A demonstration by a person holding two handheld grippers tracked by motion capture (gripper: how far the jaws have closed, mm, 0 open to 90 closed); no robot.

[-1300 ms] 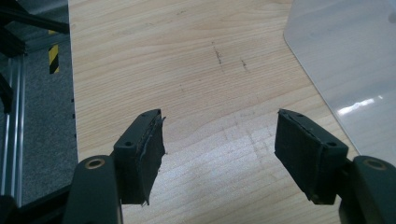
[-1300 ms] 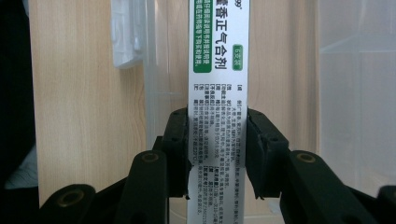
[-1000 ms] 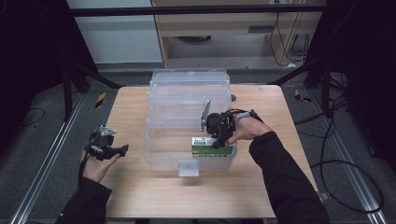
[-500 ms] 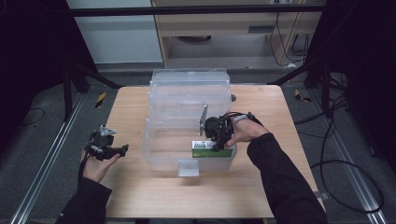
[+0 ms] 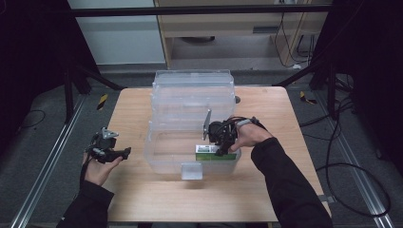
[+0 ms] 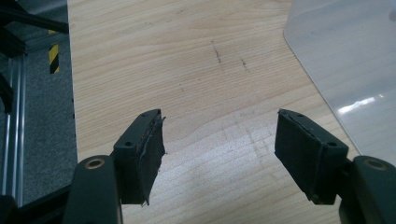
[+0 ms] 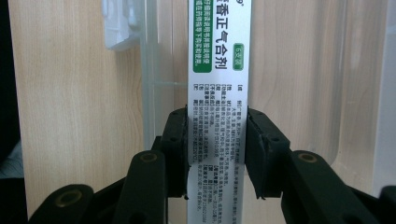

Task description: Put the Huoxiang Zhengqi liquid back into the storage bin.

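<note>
A long white and green carton (image 5: pixel 205 151) with printed text lies inside the clear plastic bin (image 5: pixel 159 159), near its front right corner. My right gripper (image 5: pixel 220 150) reaches down into the bin from the right and is shut on the carton. In the right gripper view both pads press the carton's (image 7: pixel 218 46) long sides, and my right gripper (image 7: pixel 217 140) grips it across its width. My left gripper (image 5: pixel 124 153) rests in the hand at the table's left, open and apart from the bin. Nothing but bare wood shows between the pads of my left gripper (image 6: pixel 219 140).
The bin's clear lid (image 5: pixel 192 92) stands up behind it, and a white latch (image 5: pixel 191 171) sits on the front wall. The bin's rounded corner (image 6: pixel 345 60) lies just right of my left gripper. The wooden table (image 5: pixel 142 199) is bare in front. Cables trail over the floor to the right.
My right gripper has shifted slightly toward the bin's front and a little lower with the carton. The left hand has stayed put.
</note>
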